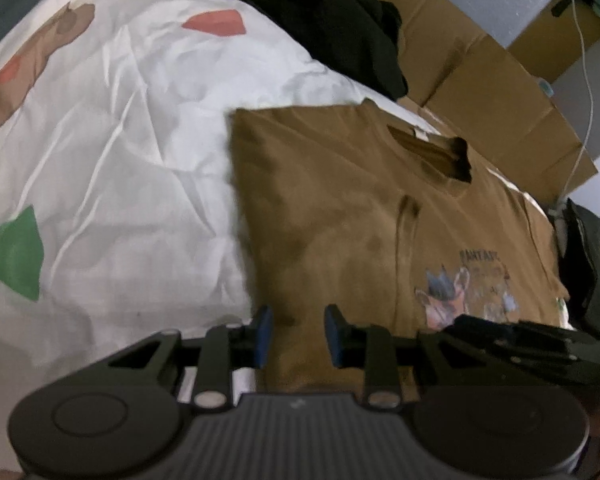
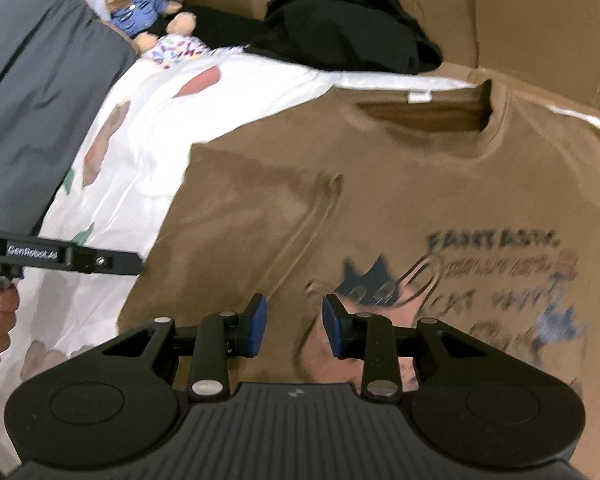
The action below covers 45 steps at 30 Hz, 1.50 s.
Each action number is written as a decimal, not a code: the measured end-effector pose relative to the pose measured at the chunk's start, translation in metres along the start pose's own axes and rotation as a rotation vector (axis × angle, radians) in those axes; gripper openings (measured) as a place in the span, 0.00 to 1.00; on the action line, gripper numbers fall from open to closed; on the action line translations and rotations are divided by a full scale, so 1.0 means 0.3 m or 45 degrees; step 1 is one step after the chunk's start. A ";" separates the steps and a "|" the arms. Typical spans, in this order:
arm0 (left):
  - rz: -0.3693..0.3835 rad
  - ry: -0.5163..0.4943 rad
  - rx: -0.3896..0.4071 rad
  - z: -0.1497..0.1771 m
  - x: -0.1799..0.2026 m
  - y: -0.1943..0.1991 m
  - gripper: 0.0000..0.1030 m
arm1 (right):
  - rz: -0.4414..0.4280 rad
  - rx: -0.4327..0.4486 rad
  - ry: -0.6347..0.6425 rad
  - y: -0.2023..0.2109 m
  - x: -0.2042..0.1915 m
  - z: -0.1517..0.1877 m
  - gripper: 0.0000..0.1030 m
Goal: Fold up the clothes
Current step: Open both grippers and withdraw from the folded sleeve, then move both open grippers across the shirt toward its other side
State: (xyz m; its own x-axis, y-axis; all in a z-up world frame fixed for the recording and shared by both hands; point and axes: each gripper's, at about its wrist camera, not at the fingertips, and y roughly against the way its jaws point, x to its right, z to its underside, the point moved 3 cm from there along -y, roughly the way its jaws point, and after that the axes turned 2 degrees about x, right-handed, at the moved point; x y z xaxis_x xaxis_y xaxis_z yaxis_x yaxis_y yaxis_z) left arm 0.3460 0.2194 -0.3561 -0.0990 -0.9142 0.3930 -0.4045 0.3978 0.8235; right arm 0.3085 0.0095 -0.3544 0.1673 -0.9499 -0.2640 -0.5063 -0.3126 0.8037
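Note:
A brown T-shirt (image 1: 340, 208) with a printed cartoon on its chest lies flat on the white bed sheet (image 1: 120, 140), collar toward the far side. Its left edge runs straight, as if folded in. My left gripper (image 1: 298, 334) hovers over the shirt's near left part, blue pads apart with nothing between them. In the right wrist view the same T-shirt (image 2: 400, 184) fills the frame. My right gripper (image 2: 296, 326) hangs open above the print, gripping nothing. The left gripper (image 2: 72, 260) and the hand holding it show at that view's left edge.
A heap of black clothes (image 2: 348, 24) lies at the far edge of the bed, against flattened cardboard (image 1: 480, 92). A teddy bear (image 2: 140, 8) and a grey cushion (image 2: 32, 80) sit at the far left. A white cable (image 1: 584, 92) and a dark bag (image 1: 588, 264) are on the right.

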 end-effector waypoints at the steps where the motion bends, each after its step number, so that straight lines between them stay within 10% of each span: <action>1: -0.011 -0.007 -0.004 0.014 0.000 -0.002 0.29 | -0.003 -0.004 -0.003 -0.003 -0.014 0.009 0.34; 12: 0.018 -0.090 0.091 0.059 0.045 0.033 0.17 | 0.005 0.060 0.067 -0.028 -0.162 0.010 0.33; 25: 0.001 -0.096 -0.022 0.154 0.039 -0.034 0.16 | 0.032 -0.130 0.140 -0.114 -0.150 0.098 0.33; 45: -0.006 -0.084 0.086 -0.007 0.294 0.176 0.55 | 0.130 0.140 -0.087 0.338 0.242 0.123 0.34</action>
State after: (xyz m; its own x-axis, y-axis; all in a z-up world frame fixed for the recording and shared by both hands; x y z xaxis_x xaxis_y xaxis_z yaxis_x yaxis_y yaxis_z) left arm 0.3179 0.1601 -0.2769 -0.1560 -0.9201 0.3593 -0.4656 0.3893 0.7948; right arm 0.2382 -0.0914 -0.3117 0.0541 -0.9734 -0.2226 -0.6081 -0.2089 0.7659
